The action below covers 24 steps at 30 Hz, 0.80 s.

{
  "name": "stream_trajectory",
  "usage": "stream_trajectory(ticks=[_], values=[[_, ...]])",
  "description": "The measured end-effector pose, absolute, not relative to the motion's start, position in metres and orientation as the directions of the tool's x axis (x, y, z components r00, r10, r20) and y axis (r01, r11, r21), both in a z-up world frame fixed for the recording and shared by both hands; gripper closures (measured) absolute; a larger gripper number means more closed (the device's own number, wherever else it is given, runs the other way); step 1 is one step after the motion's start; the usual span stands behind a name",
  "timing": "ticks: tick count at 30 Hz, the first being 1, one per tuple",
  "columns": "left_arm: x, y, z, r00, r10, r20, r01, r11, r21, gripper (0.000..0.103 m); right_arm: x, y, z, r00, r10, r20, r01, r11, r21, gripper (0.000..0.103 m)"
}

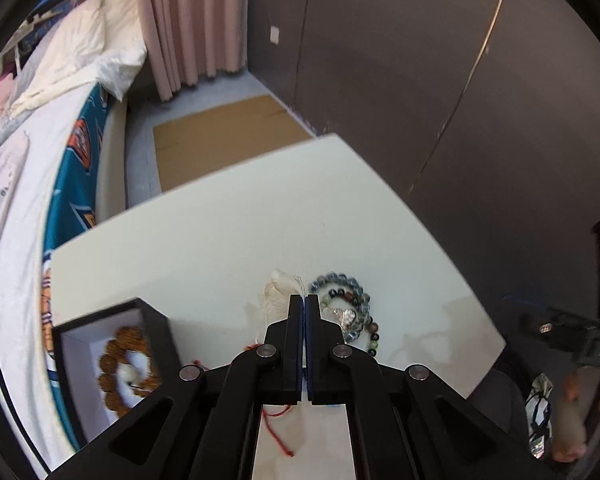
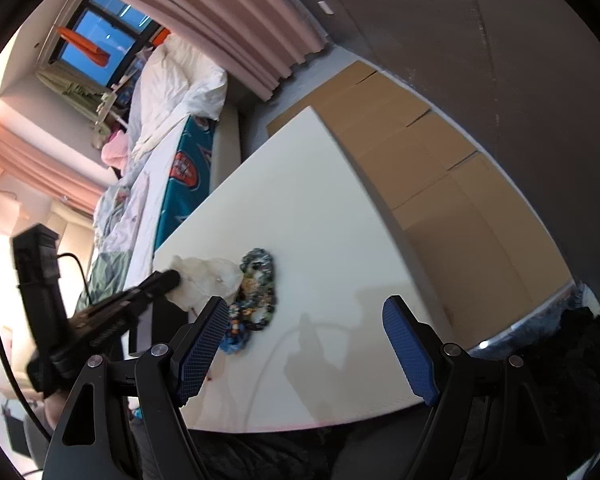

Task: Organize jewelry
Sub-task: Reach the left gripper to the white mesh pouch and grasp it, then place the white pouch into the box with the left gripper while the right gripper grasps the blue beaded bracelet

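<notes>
My left gripper [image 1: 304,300] is shut, its tips just above a cream cloth pouch [image 1: 281,291] on the white table [image 1: 220,232]. I cannot tell whether it pinches the pouch. Beaded bracelets [image 1: 350,308] lie in a pile right of the tips. A red string [image 1: 278,428] trails under the gripper. A black box [image 1: 112,356] at the left holds a brown bead bracelet [image 1: 126,372]. My right gripper [image 2: 304,320] is open and empty above the table's near edge. The bracelets [image 2: 258,288] and the pouch [image 2: 208,276] lie ahead to its left, with the left gripper [image 2: 168,280] on the pouch.
A bed [image 1: 40,140] with white bedding runs along the table's left side. Flat cardboard [image 1: 224,136] lies on the floor beyond the table. A dark wall [image 1: 460,80] stands to the right. Pink curtains [image 1: 188,20] hang at the back.
</notes>
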State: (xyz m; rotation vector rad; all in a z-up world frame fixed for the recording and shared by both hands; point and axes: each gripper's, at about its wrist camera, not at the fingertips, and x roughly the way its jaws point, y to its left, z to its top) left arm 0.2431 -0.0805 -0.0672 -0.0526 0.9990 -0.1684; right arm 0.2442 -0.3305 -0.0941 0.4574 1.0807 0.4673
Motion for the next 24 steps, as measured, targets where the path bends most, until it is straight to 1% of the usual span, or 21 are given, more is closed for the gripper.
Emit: stream_trajectory(ticks=[3,4,5,7,9,14,15,16,17,24], values=[[0.237,-0.069,-0.056,0.551,-0.16,-0.819,0.101,0.987,-0.125,0.103,0.247,-0.317,-0.095,0.373,0.587,-0.718,-0.155,0.803,0.575,0.023],[0.237,-0.068,-0.054,0.554,-0.159,-0.817,0.097,0.987,-0.127,0.103,0.248,-0.311,-0.096,0.365,0.592,-0.718,-0.165,0.8,0.576,0.026],[0.234,-0.063,-0.051,0.559,-0.158,-0.814,0.091,0.987,-0.129,0.103,0.249,-0.304,-0.097,0.353,0.598,-0.719,-0.177,0.798,0.577,0.028],[0.23,-0.054,-0.046,0.57,-0.153,-0.807,0.081,0.988,-0.131,0.103,0.25,-0.291,-0.1,0.32,0.615,-0.721,-0.195,0.787,0.585,0.041],[0.225,-0.047,-0.042,0.579,-0.151,-0.801,0.073,0.988,-0.133,0.103,0.251,-0.278,-0.105,0.285,0.62,-0.731,-0.212,0.785,0.583,0.046],[0.212,-0.026,-0.031,0.601,-0.139,-0.787,0.047,0.989,-0.14,0.103,0.25,-0.246,-0.115,0.235,0.616,-0.752,-0.25,0.786,0.566,0.051],[0.21,-0.021,-0.028,0.604,-0.137,-0.785,0.041,0.989,-0.141,0.103,0.251,-0.24,-0.117,0.227,0.609,-0.76,-0.253,0.79,0.558,0.053],[0.208,-0.018,-0.027,0.606,-0.135,-0.783,0.038,0.989,-0.142,0.103,0.252,-0.235,-0.118,0.232,0.591,-0.773,-0.248,0.804,0.541,0.062],[0.205,-0.013,-0.024,0.613,-0.13,-0.779,0.028,0.989,-0.143,0.103,0.251,-0.232,-0.12,0.236,0.57,-0.787,-0.239,0.819,0.522,0.064],[0.187,0.022,-0.013,0.641,-0.101,-0.761,-0.03,0.987,-0.156,0.103,0.255,-0.206,-0.136,0.198,0.499,-0.844,-0.239,0.86,0.452,0.065]])
